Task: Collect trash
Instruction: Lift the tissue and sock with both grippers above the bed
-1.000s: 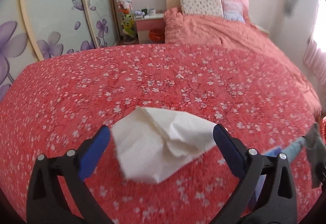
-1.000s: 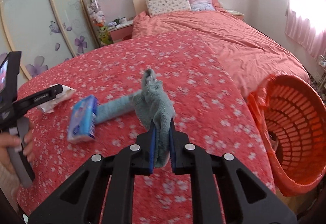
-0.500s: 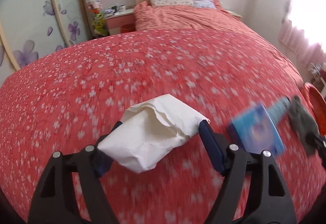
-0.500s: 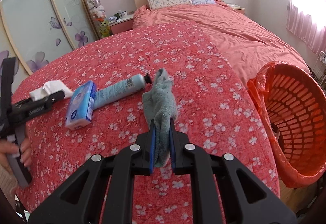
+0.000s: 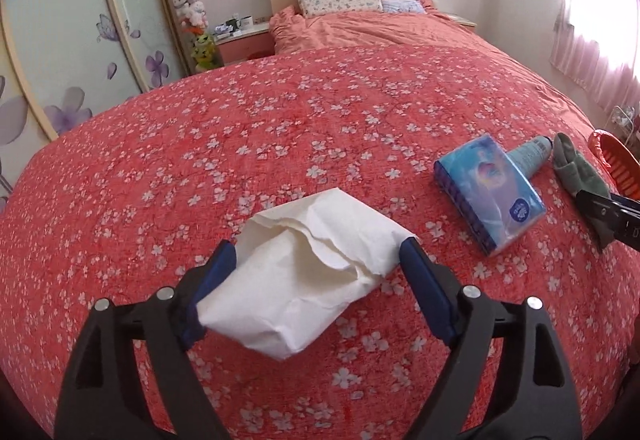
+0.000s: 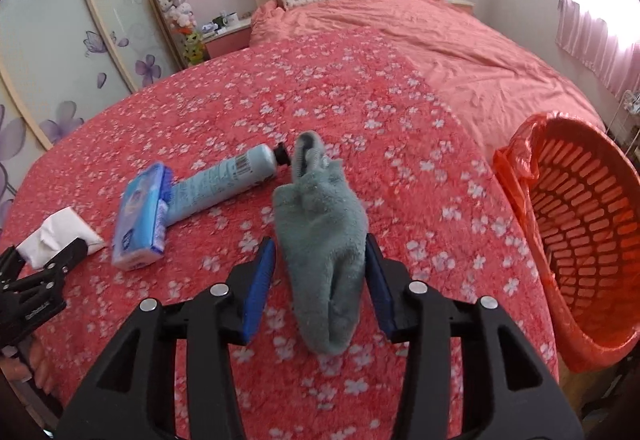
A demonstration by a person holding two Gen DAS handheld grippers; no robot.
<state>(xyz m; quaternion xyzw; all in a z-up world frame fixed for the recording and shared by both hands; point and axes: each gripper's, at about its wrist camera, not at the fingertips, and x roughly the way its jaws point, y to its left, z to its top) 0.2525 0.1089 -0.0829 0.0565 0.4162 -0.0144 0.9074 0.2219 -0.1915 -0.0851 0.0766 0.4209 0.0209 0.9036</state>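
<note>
Red floral bed (image 5: 280, 128) carrying one tissue pack (image 6: 140, 216), one tube (image 6: 224, 180) partly hidden behind it, one sock (image 6: 324, 236) and one crumpled tissue (image 5: 308, 272). Left gripper (image 5: 316, 280) clamps the tissue; right gripper (image 6: 320, 276), just opened, straddles the sock without pressing. One orange basket (image 6: 580, 240), cut off at right.

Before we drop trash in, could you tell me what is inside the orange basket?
The orange basket has an orange bag draped over its near rim; only bare lattice wall shows inside. Its bottom is hidden by the rim, so contents are unknown.
</note>
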